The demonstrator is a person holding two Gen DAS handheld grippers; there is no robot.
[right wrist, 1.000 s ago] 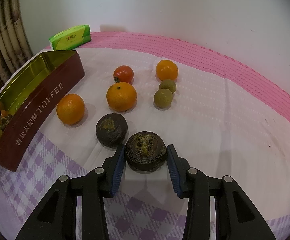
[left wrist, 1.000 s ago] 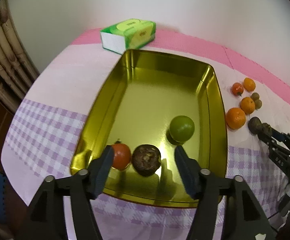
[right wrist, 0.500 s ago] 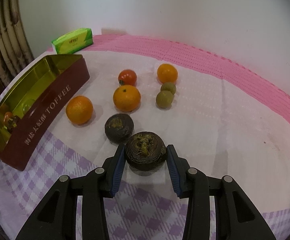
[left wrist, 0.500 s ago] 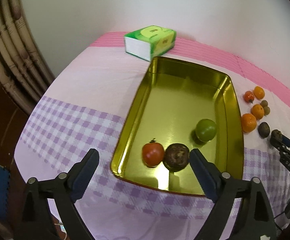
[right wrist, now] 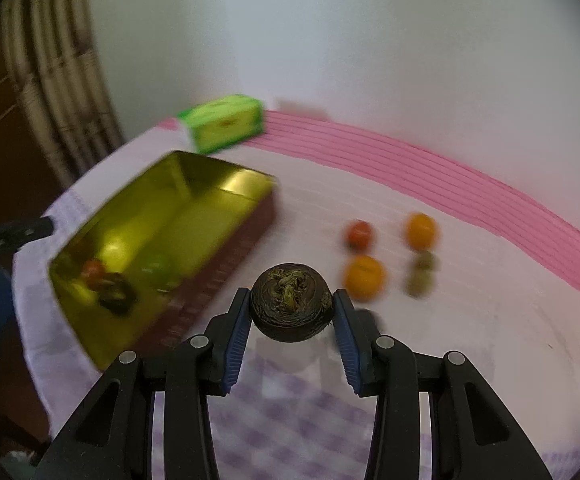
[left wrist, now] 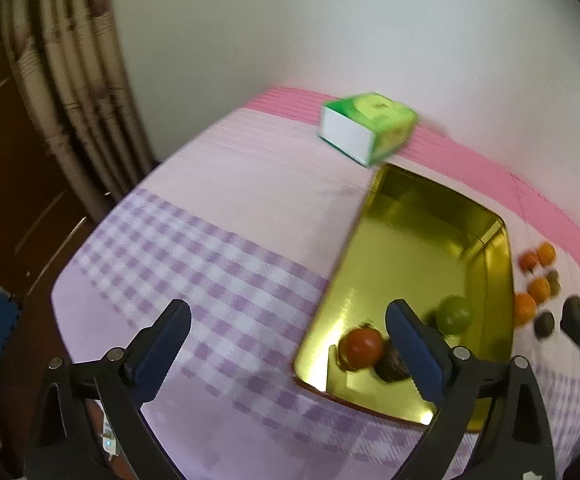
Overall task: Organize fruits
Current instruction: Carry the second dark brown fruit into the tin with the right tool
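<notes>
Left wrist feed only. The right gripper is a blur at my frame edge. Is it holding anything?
Observer: Yes. In the right wrist view the right gripper is shut on a dark round fruit.
Operator: How's the grip?
Observer: The fruit sits at the tips, with one of the fingers pressing on each side at its widest part. Its dried stem end faces the camera.
Operator: Over the tin yet?
Observer: Not by this view. The fruit shows just right of the gold tin, beside its maroon outer wall and not over the inside. That part of the picture is blurred.
</notes>
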